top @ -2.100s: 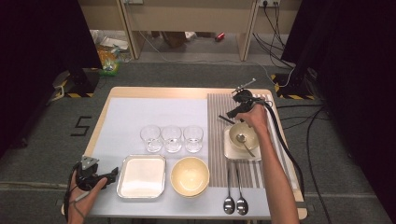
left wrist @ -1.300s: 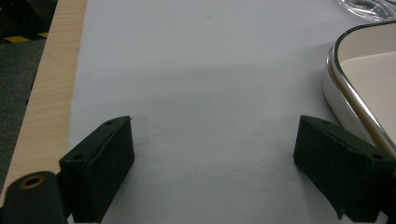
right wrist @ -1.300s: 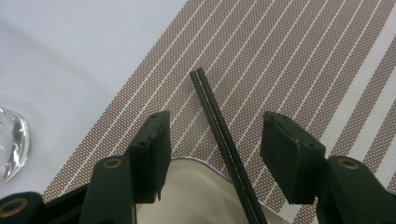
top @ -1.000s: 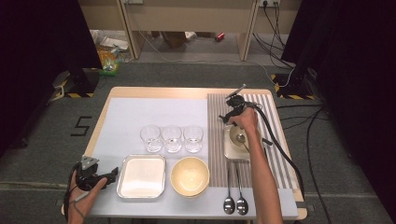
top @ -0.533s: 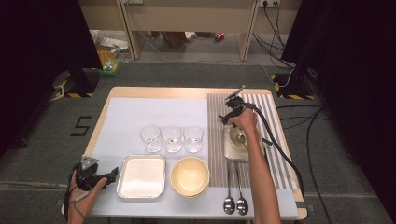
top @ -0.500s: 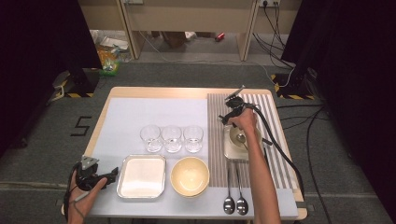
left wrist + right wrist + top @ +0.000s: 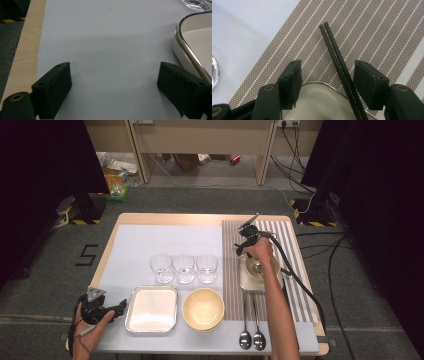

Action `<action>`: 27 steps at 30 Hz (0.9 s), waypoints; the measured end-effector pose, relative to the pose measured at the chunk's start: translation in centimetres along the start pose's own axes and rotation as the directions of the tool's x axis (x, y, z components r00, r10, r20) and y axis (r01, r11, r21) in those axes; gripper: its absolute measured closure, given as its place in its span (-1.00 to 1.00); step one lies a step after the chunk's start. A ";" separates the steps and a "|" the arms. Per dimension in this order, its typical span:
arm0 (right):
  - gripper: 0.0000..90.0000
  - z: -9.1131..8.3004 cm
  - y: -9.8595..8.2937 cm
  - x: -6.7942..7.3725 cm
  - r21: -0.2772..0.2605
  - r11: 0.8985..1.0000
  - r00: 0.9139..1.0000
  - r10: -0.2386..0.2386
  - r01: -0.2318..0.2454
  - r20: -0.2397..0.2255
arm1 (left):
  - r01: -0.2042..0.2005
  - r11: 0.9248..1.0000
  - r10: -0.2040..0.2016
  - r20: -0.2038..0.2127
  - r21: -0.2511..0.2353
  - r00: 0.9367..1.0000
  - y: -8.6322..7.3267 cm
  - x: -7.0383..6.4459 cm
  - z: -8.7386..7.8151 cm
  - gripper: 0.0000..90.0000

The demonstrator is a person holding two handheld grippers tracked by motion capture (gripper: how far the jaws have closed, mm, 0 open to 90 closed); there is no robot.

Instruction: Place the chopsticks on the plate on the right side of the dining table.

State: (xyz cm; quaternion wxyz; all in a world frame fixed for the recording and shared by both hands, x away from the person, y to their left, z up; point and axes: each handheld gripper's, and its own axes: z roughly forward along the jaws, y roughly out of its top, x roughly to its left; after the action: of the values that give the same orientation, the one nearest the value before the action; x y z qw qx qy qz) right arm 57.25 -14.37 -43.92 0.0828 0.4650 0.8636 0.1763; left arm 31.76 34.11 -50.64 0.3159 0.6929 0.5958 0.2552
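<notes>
My right gripper (image 7: 328, 75) (image 7: 244, 242) hovers open over the far edge of a small cream dish with a metal rim (image 7: 319, 86) (image 7: 274, 281) on the striped brown mat (image 7: 372, 30). A pair of black chopsticks (image 7: 334, 50) lies from the dish out onto the mat. They pass between the open jaws, nearer the right-hand one, and nothing grips them. My left gripper (image 7: 112, 80) (image 7: 112, 310) rests open near the table's front left corner on the white mat (image 7: 105, 37), nothing between its jaws.
A white metal-rimmed tray (image 7: 195, 45) (image 7: 151, 308) lies just right of the left gripper. A yellow bowl (image 7: 203, 308), three glasses (image 7: 184, 268) and two spoons (image 7: 251, 337) sit across the middle and front. The right gripper's cable (image 7: 300, 285) trails off the table's right side.
Over the last two seconds the right gripper shifted a little left and nearer, onto the dish's far edge, then held still. The left gripper has not moved.
</notes>
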 end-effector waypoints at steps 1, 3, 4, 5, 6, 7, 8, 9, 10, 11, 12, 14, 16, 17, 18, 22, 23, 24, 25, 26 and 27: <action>-0.09 0.0 0.0 0.0 0.005 1.000 1.000 -0.010 0.010 -0.002 | 0.000 1.000 0.000 0.000 0.000 1.000 0.0 0.0 0.0 -0.75; -0.09 0.0 0.0 0.2 0.009 1.000 1.000 0.005 -0.005 -0.008 | 0.000 1.000 0.000 0.000 0.000 1.000 0.0 0.0 0.0 -0.75; -0.09 0.0 0.0 0.2 0.009 1.000 1.000 -0.005 0.005 -0.010 | 0.000 1.000 0.000 0.000 0.000 1.000 0.0 0.0 0.0 -0.75; -0.09 0.0 0.0 0.2 0.013 1.000 1.000 -0.007 0.007 -0.011 | 0.000 1.000 0.000 0.000 0.000 1.000 0.0 0.0 0.0 -0.75; -0.09 0.1 0.0 0.3 0.017 1.000 1.000 -0.017 0.018 -0.013 | 0.000 1.000 0.000 0.000 0.000 1.000 0.0 0.0 0.0 -0.75; -0.09 0.1 -0.1 0.3 0.017 1.000 1.000 -0.018 0.019 -0.015 | 0.000 1.000 0.000 0.000 0.000 1.000 0.0 0.0 0.0 -0.75; -0.09 0.1 -0.1 0.4 0.017 1.000 1.000 -0.019 0.019 -0.016 | 0.000 1.000 0.000 0.000 0.000 1.000 0.0 0.0 0.0 -0.75; -0.08 0.1 -0.1 0.5 0.019 1.000 1.000 -0.022 0.022 -0.016 | 0.000 1.000 0.000 0.000 0.000 1.000 0.0 0.0 0.0 -0.75; -0.07 0.1 -0.1 0.6 0.021 1.000 1.000 -0.019 0.019 -0.021 | 0.000 1.000 0.000 0.000 0.000 1.000 0.0 0.0 0.0 -0.75; -0.07 0.0 -0.1 0.6 0.020 1.000 1.000 -0.023 0.023 -0.021 | 0.000 1.000 0.000 0.000 0.000 1.000 0.0 0.0 0.0 -0.75; -0.07 0.0 -0.1 0.6 0.018 0.999 0.999 -0.026 0.026 -0.024 | 0.000 1.000 0.000 0.000 0.000 1.000 0.0 0.0 0.0 -0.75; -0.06 -0.2 -0.1 0.7 0.014 0.999 0.999 -0.029 0.030 -0.023 | 0.000 1.000 0.000 0.000 0.000 1.000 0.0 0.0 0.0 -0.75; -0.05 -0.3 -0.2 0.9 0.016 0.999 0.999 -0.042 0.043 -0.026 | 0.000 1.000 0.000 0.000 0.000 1.000 0.0 0.0 0.0 -0.75; -0.04 -0.3 -0.2 1.0 0.023 0.999 0.999 -0.041 0.042 -0.028 | -0.001 1.000 0.001 0.000 0.000 1.000 0.0 0.0 0.0 -0.75; -0.04 -0.3 -0.3 1.0 0.018 0.998 0.998 -0.054 0.055 -0.033 | 0.000 1.000 0.000 -0.001 0.000 1.000 0.0 0.0 0.0 -0.75; -0.04 -0.3 -0.4 1.3 0.021 0.998 0.997 -0.062 0.063 -0.034 | 0.000 1.000 0.000 0.000 0.000 1.000 0.0 0.0 0.0 -0.75; -0.04 -0.4 -0.4 1.4 0.024 0.998 0.997 -0.058 0.060 -0.043 | -0.001 1.000 0.001 -0.001 0.000 1.000 0.0 0.0 0.0 -0.75; -0.04 -0.4 -0.4 1.4 0.022 0.998 0.997 -0.057 0.058 -0.042 | -0.001 1.000 0.001 0.000 0.001 1.000 0.0 0.0 0.0 -0.75; -0.04 -0.4 -0.4 1.5 0.024 0.998 0.997 -0.059 0.060 -0.041 | -0.001 1.000 0.001 0.000 0.000 1.000 0.0 0.0 0.0 -0.75; -0.04 -0.5 -0.5 1.6 0.030 0.998 0.998 -0.057 0.058 -0.041 | 0.000 1.000 0.000 -0.001 0.000 1.000 0.0 0.0 0.0 -0.75; -0.04 -0.5 -0.5 1.6 0.032 0.998 0.998 -0.057 0.058 -0.041 | -0.001 1.000 0.001 -0.001 0.000 1.000 0.0 0.0 0.0 -0.75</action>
State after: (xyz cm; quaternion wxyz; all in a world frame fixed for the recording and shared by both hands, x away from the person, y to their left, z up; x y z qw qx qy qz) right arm 55.86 -13.39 -43.61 0.0628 0.4377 0.8809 0.1690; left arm 31.76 34.11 -50.63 0.3155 0.6930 0.5958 0.2555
